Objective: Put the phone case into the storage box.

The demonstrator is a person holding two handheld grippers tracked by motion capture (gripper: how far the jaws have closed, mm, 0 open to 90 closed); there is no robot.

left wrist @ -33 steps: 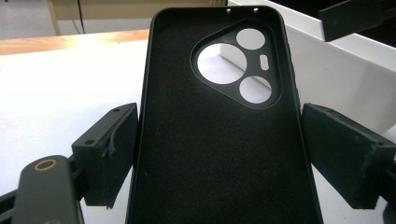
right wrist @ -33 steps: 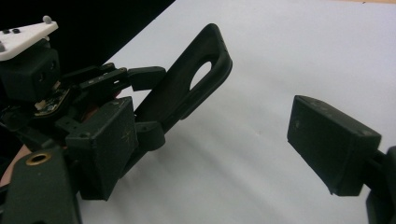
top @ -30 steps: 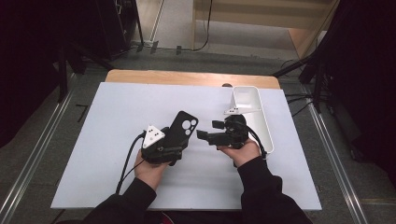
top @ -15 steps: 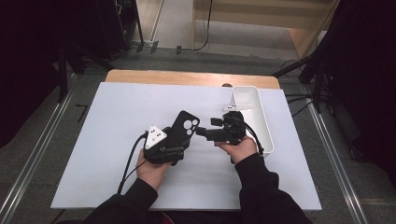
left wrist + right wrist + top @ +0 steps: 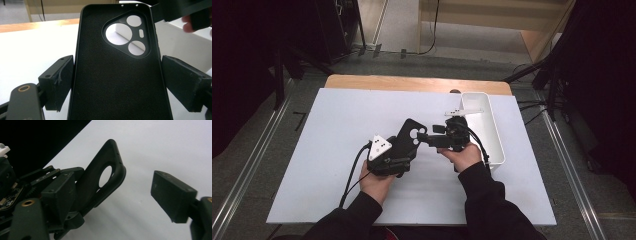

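Observation:
A black phone case (image 5: 112, 82) with a round-holed camera cut-out stands upright between the pads of my left gripper (image 5: 117, 75), which is shut on its two long edges. From above, that left gripper (image 5: 404, 149) holds the phone case (image 5: 411, 136) tilted up over the middle of the white table (image 5: 327, 135). My right gripper (image 5: 430, 136) points left at the case's top end. Its jaws have just been closing, with the upper corner of the case (image 5: 102, 180) between them. The left pad (image 5: 58, 195) sits beside the case and the right pad (image 5: 172, 195) stands well apart, so the right gripper (image 5: 115, 192) is open.
A long white bin (image 5: 492, 130) lies along the right side of the table, just behind my right hand (image 5: 464, 155). A wooden strip (image 5: 412, 84) edges the table's far side, with dark floor and stands beyond. The left gripper's cable (image 5: 352, 175) trails toward the front edge.
My right gripper has edged slightly left toward the top of the case. The left gripper and the case have stayed in place.

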